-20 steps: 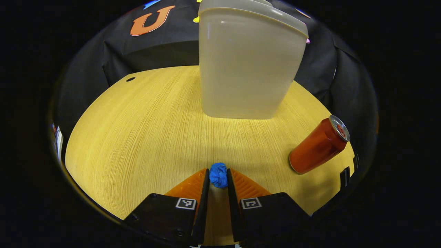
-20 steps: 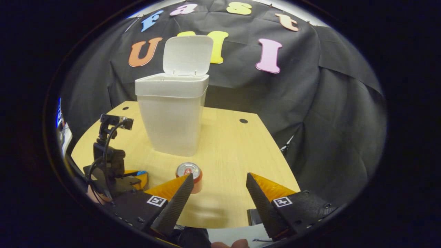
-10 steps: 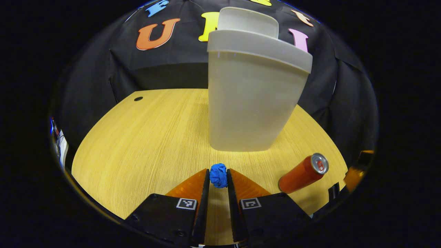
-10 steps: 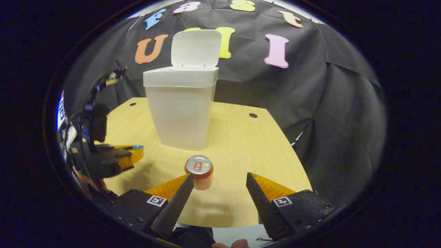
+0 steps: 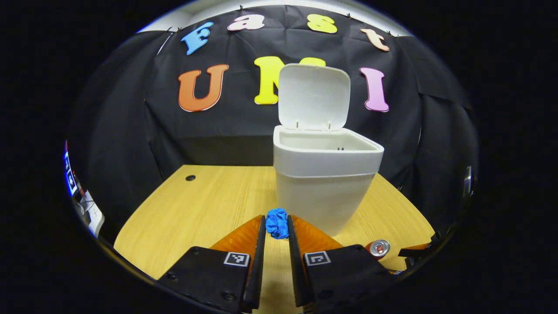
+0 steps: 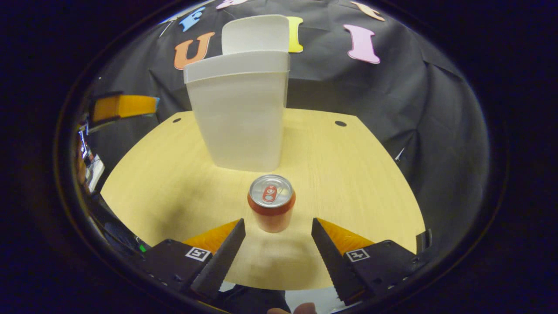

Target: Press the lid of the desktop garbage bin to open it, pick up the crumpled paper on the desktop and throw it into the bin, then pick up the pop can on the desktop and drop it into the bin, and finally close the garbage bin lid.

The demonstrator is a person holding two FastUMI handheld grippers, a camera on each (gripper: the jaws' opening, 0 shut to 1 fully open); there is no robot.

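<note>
My left gripper [image 5: 276, 226] is shut on a blue crumpled paper ball [image 5: 277, 223], held in the air in front of the white bin [image 5: 324, 183]. The bin's lid [image 5: 313, 97] stands upright and the inside looks bare. In the right gripper view the red pop can [image 6: 271, 203] stands upright on the wooden desktop [image 6: 348, 174], just ahead of my open right gripper [image 6: 278, 224] and between its fingertips' line. The bin [image 6: 237, 109] rises behind the can. The left gripper [image 6: 124, 107] shows high at the left, near the bin's rim height.
The desktop [image 5: 205, 205] has a small round hole at its far left [image 5: 190, 178] and another at the far right [image 6: 340, 124]. The can's top [image 5: 380, 248] peeks in low at the right of the left gripper view. Black cloth walls close the back and sides.
My left gripper has risen with the paper ball from desktop level to about the bin's rim height. My right gripper has moved closer to the can and tilted down toward it.
</note>
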